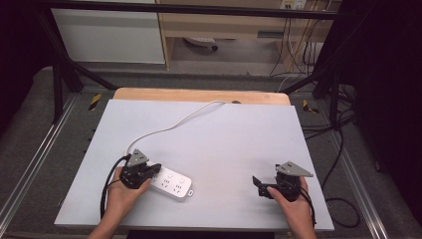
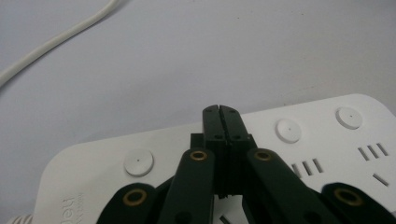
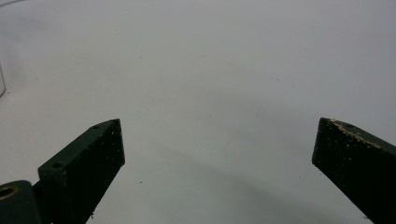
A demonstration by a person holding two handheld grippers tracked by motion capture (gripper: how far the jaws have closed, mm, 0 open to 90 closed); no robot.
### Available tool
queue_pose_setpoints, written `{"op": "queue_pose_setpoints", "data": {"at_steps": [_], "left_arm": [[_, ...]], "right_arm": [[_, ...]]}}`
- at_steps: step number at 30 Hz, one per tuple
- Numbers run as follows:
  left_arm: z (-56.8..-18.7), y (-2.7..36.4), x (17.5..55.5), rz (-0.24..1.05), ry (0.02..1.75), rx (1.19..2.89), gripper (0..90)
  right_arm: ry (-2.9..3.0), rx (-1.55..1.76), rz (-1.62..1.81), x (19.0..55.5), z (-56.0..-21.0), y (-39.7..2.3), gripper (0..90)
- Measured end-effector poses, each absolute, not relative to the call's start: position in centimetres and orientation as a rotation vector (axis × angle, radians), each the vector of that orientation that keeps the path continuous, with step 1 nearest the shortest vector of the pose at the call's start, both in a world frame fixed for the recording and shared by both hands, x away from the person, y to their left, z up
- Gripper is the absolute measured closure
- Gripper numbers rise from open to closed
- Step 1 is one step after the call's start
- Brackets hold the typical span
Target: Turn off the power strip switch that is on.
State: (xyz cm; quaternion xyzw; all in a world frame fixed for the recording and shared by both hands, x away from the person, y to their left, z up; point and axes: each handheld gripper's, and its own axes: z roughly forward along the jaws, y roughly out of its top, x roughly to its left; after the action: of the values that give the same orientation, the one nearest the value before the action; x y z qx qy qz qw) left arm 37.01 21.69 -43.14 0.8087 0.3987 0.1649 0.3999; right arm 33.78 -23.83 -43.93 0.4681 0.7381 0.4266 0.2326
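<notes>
On the desk (image 1: 239,134), under its white sheet, I see the strip (image 1: 170,183) lying near the front left, its long side slanting toward the front edge. My left hand (image 1: 121,196) comes in from the bottom and holds the left gripper (image 1: 155,169) right at the strip's left end. My right hand (image 1: 293,206) holds the right gripper (image 1: 257,185) over bare sheet, well apart from the strip. A white cord (image 1: 174,125) runs from the strip's left end in a curve to the desk's far edge. From the left gripper view, the jaws are pressed together with nothing between them, their tips over the strip (image 2: 299,154) between two round buttons (image 2: 139,162). From the right gripper view, the jaws stand wide apart above the sheet, with pale crumbs along the edge of one jaw.
</notes>
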Motion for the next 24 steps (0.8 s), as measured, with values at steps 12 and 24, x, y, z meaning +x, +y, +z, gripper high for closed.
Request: {"op": "queue_pose_setpoints", "data": {"at_steps": [12,24], "left_arm": [[-43.16,21.91,37.12,0.392,1.020,2.035,90.0],[-43.15,21.82,37.07,0.401,1.017,2.042,90.0]], "right_arm": [[2.030,1.282,1.170,33.74,-43.90,-23.84,3.0],[2.025,1.283,1.172,33.69,-43.85,-23.87,3.0]]}}
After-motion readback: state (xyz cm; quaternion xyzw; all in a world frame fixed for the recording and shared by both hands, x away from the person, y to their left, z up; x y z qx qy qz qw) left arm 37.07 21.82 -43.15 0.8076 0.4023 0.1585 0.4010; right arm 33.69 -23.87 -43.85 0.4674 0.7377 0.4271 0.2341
